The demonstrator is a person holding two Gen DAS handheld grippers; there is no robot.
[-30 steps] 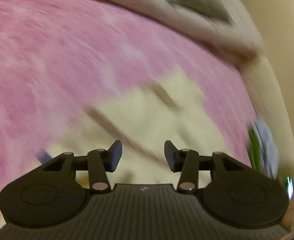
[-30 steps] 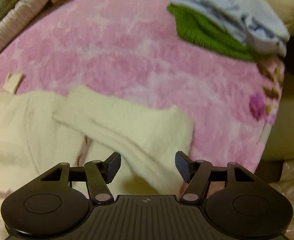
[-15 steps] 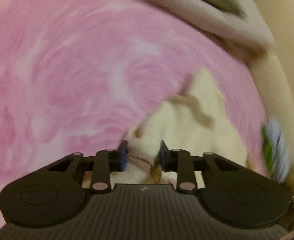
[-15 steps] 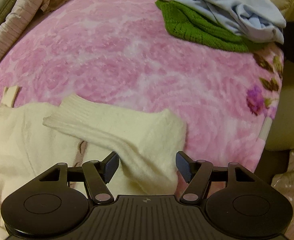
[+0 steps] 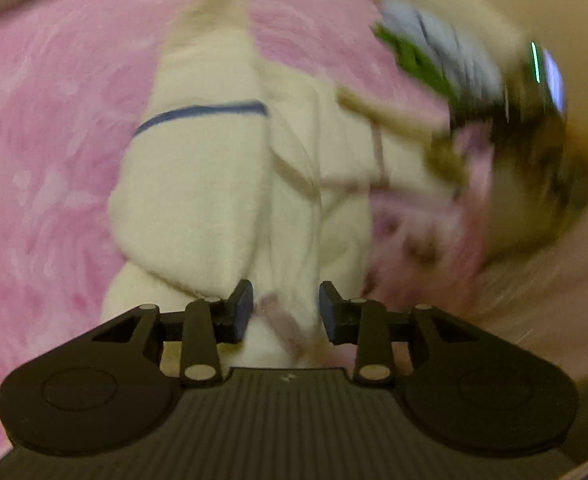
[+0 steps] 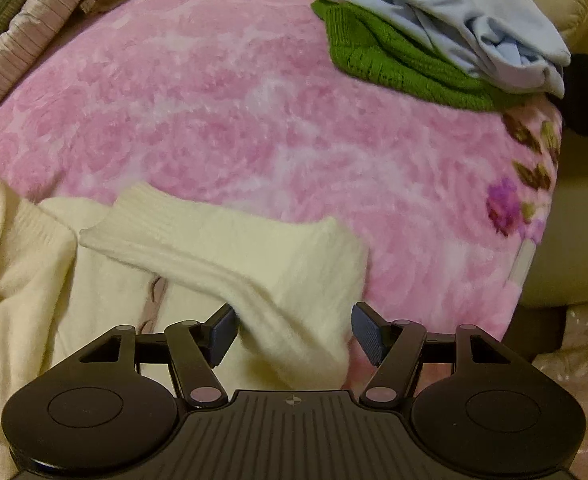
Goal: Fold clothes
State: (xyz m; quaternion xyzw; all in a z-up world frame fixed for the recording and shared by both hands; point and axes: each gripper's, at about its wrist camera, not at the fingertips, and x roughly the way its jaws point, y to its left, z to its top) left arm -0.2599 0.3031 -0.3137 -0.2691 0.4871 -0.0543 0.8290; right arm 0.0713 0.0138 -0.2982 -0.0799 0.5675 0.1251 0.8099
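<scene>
Your left gripper point(image 5: 286, 308), fingers opening, straddles the cream sweater's point(image 5: 198, 200) fold without pinching; your right gripper point(image 6: 294, 332) gapes over its sleeve point(image 6: 254, 260), ready to tuck it inward.

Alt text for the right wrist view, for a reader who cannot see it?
The open right tool straddles a folded sleeve of a cream sweater on a pink blanket. A green knit under pale blue clothes lies at the far right.

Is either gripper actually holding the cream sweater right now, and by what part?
Neither. The left gripper is opening around a bunched fold of the cream sweater, pads apparently clear. The right gripper stands open over the sleeve.
</scene>
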